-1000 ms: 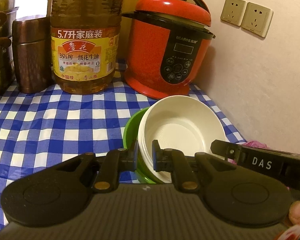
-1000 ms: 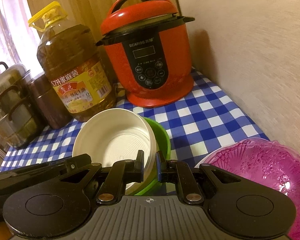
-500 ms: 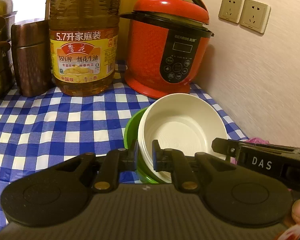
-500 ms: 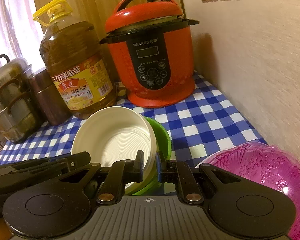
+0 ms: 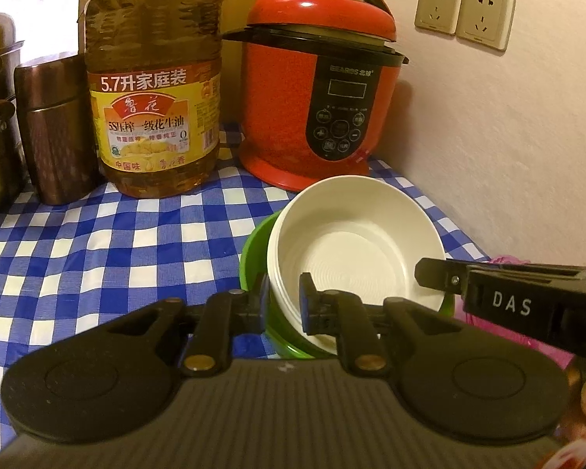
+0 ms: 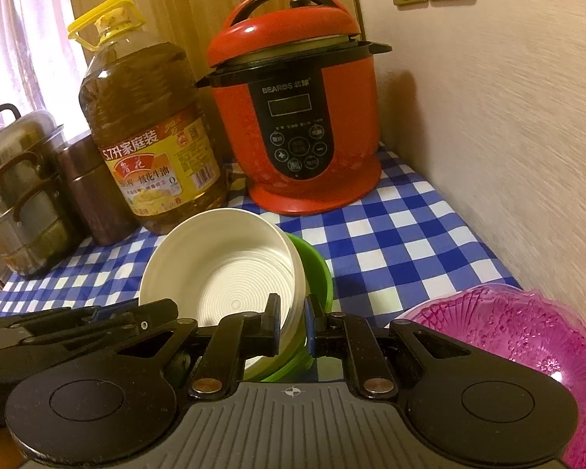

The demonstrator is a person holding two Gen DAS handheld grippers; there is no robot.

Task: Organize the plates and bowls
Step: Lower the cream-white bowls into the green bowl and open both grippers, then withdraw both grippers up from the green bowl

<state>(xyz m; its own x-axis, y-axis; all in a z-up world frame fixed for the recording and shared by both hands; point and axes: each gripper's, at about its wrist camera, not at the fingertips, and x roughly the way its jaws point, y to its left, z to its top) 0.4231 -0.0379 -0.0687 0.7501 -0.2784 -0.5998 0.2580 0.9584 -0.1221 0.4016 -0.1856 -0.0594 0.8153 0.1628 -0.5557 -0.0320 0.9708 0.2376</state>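
A white bowl sits nested in a green bowl, and both are held above the checked cloth. My left gripper is shut on their rims at the left side. My right gripper is shut on the same rims at the right side; the white bowl and green bowl show there too. A purple patterned bowl rests on the table at the right, below the right gripper, and only its edge shows in the left wrist view.
A red pressure cooker and a large oil bottle stand at the back. A brown canister and stacked steel pots stand at the left. The wall runs close along the right.
Both grippers and the nested bowls have risen a little and shifted slightly away from the cooker. The grips are unchanged.
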